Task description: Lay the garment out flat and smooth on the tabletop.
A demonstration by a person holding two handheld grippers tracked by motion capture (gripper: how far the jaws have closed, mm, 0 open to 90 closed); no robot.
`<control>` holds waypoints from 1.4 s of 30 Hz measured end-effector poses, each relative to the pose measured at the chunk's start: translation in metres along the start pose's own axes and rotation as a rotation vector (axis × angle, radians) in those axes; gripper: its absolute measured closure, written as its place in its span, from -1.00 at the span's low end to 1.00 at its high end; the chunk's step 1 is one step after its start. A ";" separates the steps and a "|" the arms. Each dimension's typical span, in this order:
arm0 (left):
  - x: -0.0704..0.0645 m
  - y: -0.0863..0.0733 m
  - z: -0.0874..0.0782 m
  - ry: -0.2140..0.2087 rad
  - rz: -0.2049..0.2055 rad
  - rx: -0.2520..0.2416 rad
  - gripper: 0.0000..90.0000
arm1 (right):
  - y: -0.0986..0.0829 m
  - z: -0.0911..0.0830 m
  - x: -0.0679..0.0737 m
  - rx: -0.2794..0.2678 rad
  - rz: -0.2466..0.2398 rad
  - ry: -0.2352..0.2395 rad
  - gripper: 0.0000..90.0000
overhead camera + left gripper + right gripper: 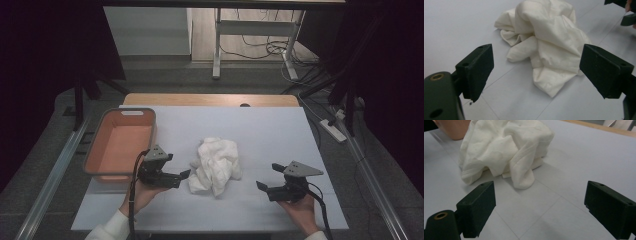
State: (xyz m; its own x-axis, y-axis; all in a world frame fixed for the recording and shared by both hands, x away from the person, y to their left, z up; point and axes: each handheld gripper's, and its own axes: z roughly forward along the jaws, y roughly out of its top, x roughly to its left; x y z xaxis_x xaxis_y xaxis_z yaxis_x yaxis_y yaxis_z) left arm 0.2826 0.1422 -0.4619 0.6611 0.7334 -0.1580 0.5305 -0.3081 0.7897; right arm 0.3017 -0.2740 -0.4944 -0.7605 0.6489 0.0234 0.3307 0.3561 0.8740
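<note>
Near surface's front edge, at centre: crumpled white cloth (216, 165). Left gripper (183, 176) just beside cloth, jaws apart. Right gripper (266, 181) farther off, jaws apart. Orange bin (100, 150) along left edge.

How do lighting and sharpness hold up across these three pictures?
High view: dim, surroundings nearly black, the white cloth brightest. Left gripper view: cloth folds sharp, the left gripper slightly soft up close. Right gripper view: even light, soft shadow under the cloth, no glare on the table.
</note>
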 end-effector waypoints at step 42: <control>-0.013 0.009 0.020 0.002 0.020 0.026 -0.71 | 0.021 0.080 0.020 0.115 -0.085 0.100 -0.51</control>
State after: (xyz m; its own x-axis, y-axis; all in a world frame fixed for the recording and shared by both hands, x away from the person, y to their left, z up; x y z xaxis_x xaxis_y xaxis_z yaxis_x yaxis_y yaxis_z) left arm 0.2892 0.1173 -0.4650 0.6704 0.7284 -0.1414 0.5310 -0.3379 0.7771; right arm 0.3383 -0.1992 -0.5143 -0.8380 0.5456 0.0050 0.3204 0.4846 0.8139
